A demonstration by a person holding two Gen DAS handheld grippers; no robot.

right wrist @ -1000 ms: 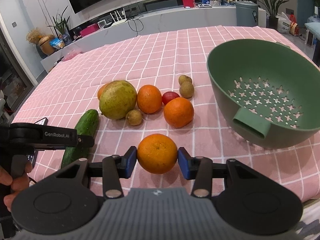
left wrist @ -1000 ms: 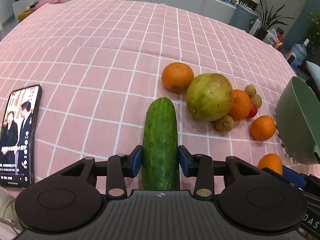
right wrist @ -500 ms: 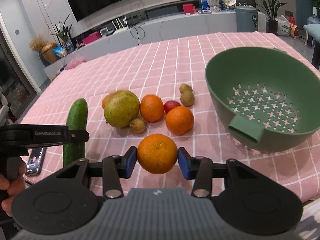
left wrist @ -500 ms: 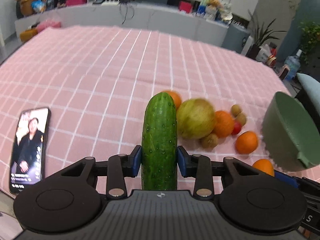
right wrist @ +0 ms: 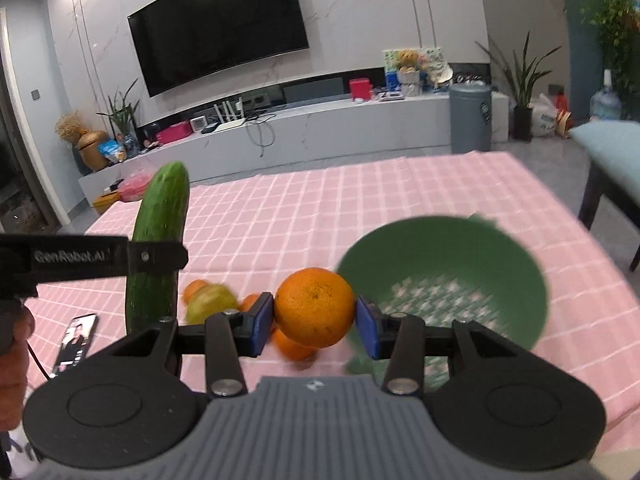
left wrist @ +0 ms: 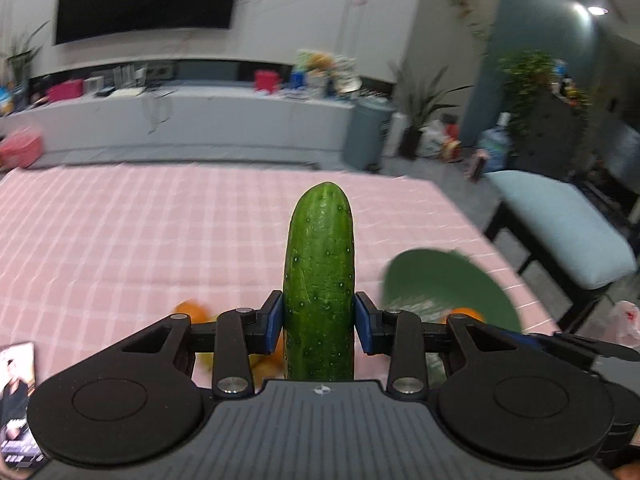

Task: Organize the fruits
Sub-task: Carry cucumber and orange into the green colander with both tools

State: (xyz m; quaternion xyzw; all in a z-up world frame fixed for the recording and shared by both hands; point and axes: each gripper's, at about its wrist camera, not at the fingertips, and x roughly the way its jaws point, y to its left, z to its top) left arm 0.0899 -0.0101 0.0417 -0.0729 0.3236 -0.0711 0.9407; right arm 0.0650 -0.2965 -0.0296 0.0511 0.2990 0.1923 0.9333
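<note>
My left gripper (left wrist: pixel 319 323) is shut on a green cucumber (left wrist: pixel 320 276) and holds it upright, high above the pink checked table (left wrist: pixel 120 232). The cucumber also shows in the right wrist view (right wrist: pixel 158 248), left of my right gripper. My right gripper (right wrist: pixel 315 318) is shut on an orange (right wrist: pixel 314 306), raised just left of the green colander bowl (right wrist: pixel 460 280). The bowl (left wrist: pixel 444 284) lies to the right in the left wrist view. Other fruits, a yellow-green one (right wrist: pixel 210 304) and oranges (right wrist: pixel 294 348), lie blurred below on the table.
A phone (right wrist: pixel 76 340) with a lit screen lies at the table's left near edge. A light-blue bench (left wrist: pixel 560 232) stands off the table's right side. A TV wall and low cabinet are far behind.
Both grippers have risen well above the table with their loads and tilted up. The fruit pile and bowl now sit lower in both views. Both grips are unchanged.
</note>
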